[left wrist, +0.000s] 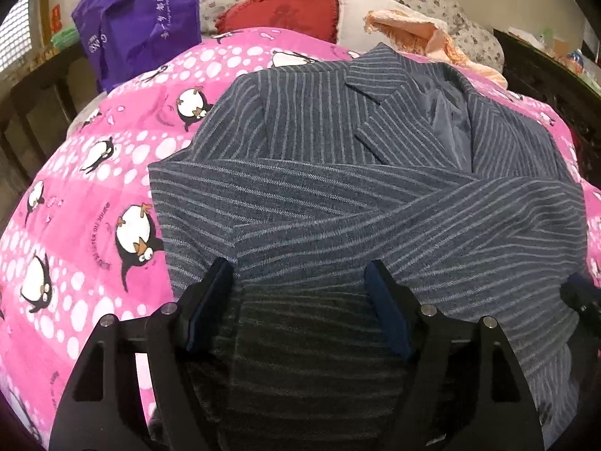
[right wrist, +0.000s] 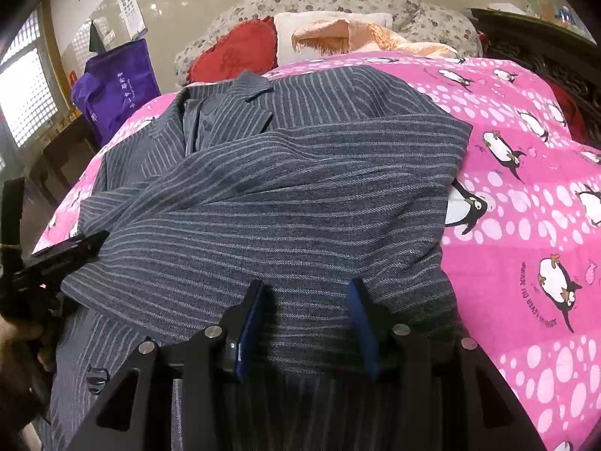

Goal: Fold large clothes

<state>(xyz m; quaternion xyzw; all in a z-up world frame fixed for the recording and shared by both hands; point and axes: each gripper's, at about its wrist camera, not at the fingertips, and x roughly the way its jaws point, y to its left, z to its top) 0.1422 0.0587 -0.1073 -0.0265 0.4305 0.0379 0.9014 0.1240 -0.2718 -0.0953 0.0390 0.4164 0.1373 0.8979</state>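
One button (right wrist: 97, 375) on jacket (right wrist: 270, 188) shows in right-wrist view only.

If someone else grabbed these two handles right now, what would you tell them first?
Left tool: open, over the near part of the striped jacket, gripping nothing.
Right tool: open over the same jacket, pads apart, nothing pinched.
The jacket lies on the pink penguin blanket, collar far, both sleeves crossed over its front.
Left: fold the near part up toward the collar.

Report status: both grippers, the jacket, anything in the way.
Left gripper open over jacket, nothing pinched. Right gripper part open at near hem, grip unclear. Sleeves crossed over front. Nothing in the way on quilt.
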